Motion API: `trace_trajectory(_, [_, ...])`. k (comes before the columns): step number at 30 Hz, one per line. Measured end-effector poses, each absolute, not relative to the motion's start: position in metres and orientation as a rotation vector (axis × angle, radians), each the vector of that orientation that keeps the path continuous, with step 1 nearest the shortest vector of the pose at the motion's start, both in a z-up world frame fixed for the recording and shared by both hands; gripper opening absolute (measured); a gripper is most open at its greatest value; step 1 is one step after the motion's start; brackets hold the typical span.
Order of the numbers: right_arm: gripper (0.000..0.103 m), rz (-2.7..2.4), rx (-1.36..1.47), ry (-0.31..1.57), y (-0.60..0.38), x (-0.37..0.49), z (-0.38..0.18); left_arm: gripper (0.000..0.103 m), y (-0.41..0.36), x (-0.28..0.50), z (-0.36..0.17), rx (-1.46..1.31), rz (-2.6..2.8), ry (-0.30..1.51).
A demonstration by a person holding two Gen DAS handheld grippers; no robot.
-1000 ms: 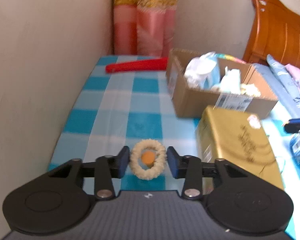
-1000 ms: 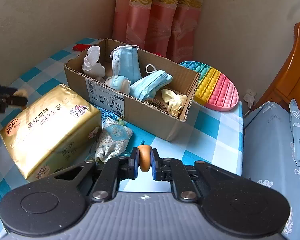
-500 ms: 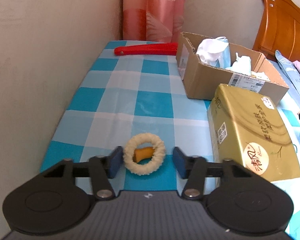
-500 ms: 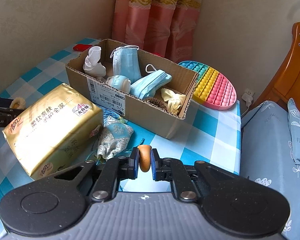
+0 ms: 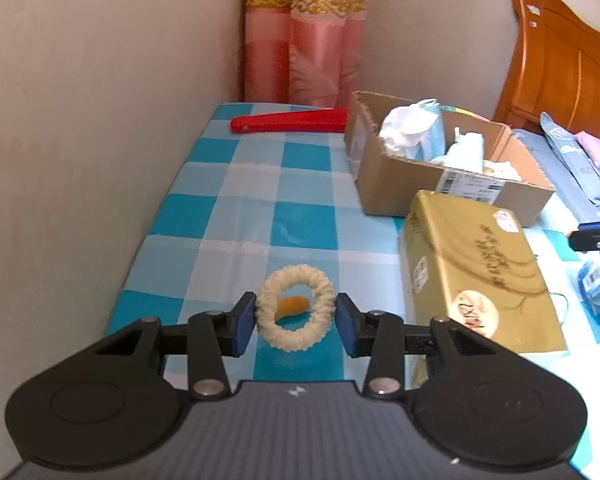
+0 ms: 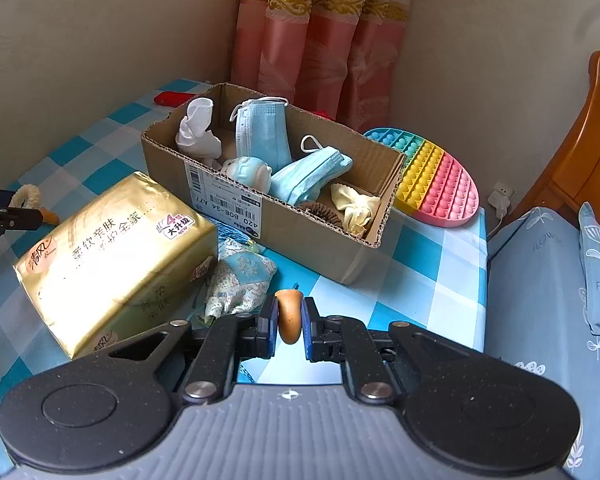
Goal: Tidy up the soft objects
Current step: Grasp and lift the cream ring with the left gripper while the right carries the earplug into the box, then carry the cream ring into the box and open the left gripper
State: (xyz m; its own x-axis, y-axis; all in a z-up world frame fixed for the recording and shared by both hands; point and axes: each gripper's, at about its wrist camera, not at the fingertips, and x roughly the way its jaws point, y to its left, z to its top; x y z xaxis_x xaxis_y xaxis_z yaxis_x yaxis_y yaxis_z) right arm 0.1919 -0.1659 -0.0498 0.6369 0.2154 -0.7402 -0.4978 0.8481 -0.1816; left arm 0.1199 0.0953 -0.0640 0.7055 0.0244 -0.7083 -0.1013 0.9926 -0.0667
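A cream fluffy hair ring (image 5: 296,313) lies on the blue checked tablecloth with a small orange piece (image 5: 293,305) inside it. My left gripper (image 5: 296,318) is open, its pads on either side of the ring and close to it. The ring also shows small at the far left of the right wrist view (image 6: 27,195). My right gripper (image 6: 289,322) is shut on a small brown soft piece (image 6: 289,314) and holds it above the table in front of the cardboard box (image 6: 300,236). The box holds face masks, a white cloth and hair ties.
A gold tissue pack (image 6: 112,256) lies left of the box, with a patterned fabric pouch (image 6: 240,280) beside it. A rainbow pop mat (image 6: 432,178) leans behind the box. A red tool (image 5: 290,121) lies at the table's far end. Walls bound the left; a bed stands on the right.
The left gripper's jaws opened wider, then narrowed around the ring. Its view shifted slightly. The right gripper stayed shut on the brown piece and barely moved.
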Motion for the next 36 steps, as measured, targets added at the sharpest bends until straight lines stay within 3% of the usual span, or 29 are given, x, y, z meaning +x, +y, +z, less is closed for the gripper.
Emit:
trace_trajectory(19, [0.016,0.452,-0.345,0.692,-0.156,0.265,-0.007,0.041,0.071,0.143,-0.016,-0.059,-0.069,0.717])
trace_trajectory(20, [0.019,0.453,-0.342,0.694,-0.155,0.270,-0.007,0.041,0.069,0.145,-0.014,-0.057,-0.078,0.718])
trace_trajectory(22, [0.036,0.440,-0.319,0.686,-0.154,0.280,-0.008,0.041,0.067,0.150,-0.012,-0.053,-0.099,0.720])
trace_trajectory(23, [0.054,0.444,-0.308,0.694,-0.154,0.285,-0.009,0.041,0.065,0.153,-0.011,-0.052,-0.107,0.719])
trace_trajectory(24, [0.065,0.446,-0.296,0.693,-0.154,0.285,-0.010,0.041,0.064,0.154,-0.010,-0.049,-0.113,0.717])
trace_trajectory(28, [0.076,0.467,-0.235,0.702,-0.159,0.280,-0.014,0.041,0.056,0.159,-0.007,-0.031,-0.136,0.714])
trace_trajectory(30, [0.091,0.470,-0.222,0.701,-0.161,0.271,-0.014,0.041,0.053,0.162,-0.007,-0.031,-0.154,0.721])
trace_trajectory(36, [0.103,0.448,-0.190,0.685,-0.172,0.233,-0.010,0.041,0.041,0.165,0.001,-0.011,-0.190,0.710])
